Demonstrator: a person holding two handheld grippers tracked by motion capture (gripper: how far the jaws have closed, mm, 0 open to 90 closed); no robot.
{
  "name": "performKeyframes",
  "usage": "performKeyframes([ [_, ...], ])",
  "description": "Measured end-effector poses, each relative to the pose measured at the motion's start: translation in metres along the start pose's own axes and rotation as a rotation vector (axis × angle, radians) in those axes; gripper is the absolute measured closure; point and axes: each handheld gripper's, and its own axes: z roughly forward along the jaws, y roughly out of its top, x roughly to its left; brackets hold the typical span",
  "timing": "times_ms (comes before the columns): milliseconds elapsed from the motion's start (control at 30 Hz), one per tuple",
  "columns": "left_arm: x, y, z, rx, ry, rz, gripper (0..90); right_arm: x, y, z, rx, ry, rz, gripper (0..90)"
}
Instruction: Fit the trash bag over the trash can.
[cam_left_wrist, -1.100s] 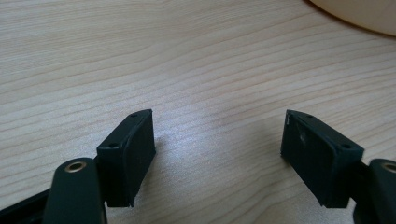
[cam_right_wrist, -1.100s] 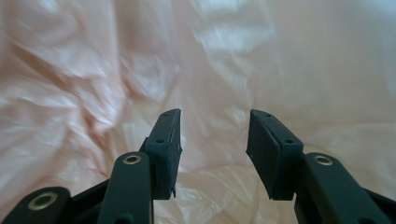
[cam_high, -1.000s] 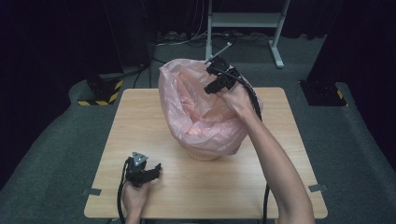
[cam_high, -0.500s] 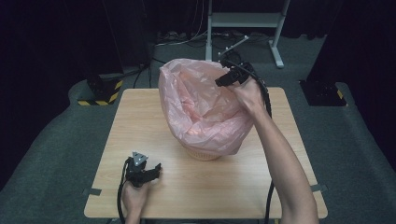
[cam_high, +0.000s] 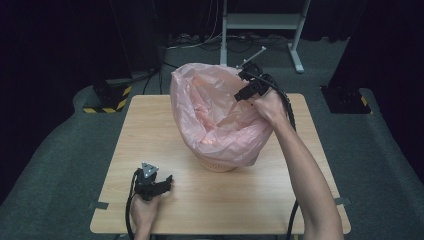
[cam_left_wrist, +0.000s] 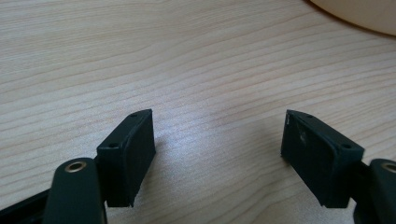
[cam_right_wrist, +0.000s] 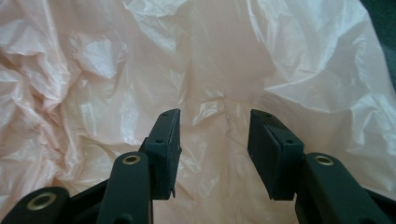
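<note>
1. Right tool (cam_high: 248, 85): jaws part open, about half their gap, nothing pinched between the pads. In the right gripper view the pads (cam_right_wrist: 164, 151) point into the crinkled film with a raised fold of it in the gap ahead; whether they touch it cannot be told.
2. Pink plastic bag (cam_high: 215, 117): directly ahead of and below the right tool, lining a pale basket (cam_high: 216, 165) and billowing well above it, mouth open upward. The tool sits at the bag's far right rim.
3. Handling, judged: film is thin, very light, limp and slippery; it will crumple and slide rather than resist. It could tear if dragged across a pad corner. Best hold is a gathered fold at the rim, pinched fully, not the taut side wall.
4. Basket looks light; a pull on the bag may lift or tip it.
5. Left tool (cam_high: 150, 182): jaws wide, empty, resting on the bench (cam_high: 150, 125), well apart from the bag, toward the near edge. The left gripper view shows bare wood grain between the jaws.
</note>
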Motion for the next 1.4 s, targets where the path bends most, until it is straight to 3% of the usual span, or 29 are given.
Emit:
performKeyframes([
  [200,0.000,0.000,0.000,0.001,0.001,0.001,25.9,-0.001,-0.005,-0.015,-0.062,0.016,-0.004,54.0],
  [467,0.000,0.000,0.000,0.000,0.001,0.001,26.0,-0.012,-0.014,-0.004,-0.031,0.016,0.027,54.5],
  [667,0.000,0.000,0.000,0.000,0.001,0.002,26.1,-0.002,-0.007,-0.009,-0.060,0.018,-0.002,53.8],
  [833,0.000,0.000,0.000,0.000,0.001,0.002,26.0,0.013,0.010,-0.016,-0.101,0.022,-0.032,53.9],
  [967,0.000,0.000,0.000,0.000,0.001,0.002,26.0,0.023,0.024,-0.006,-0.119,0.027,-0.040,53.9],
  [1400,0.000,0.000,0.000,0.000,0.001,0.002,25.9,0.026,0.039,0.040,-0.005,-0.034,-0.023,51.5],
])
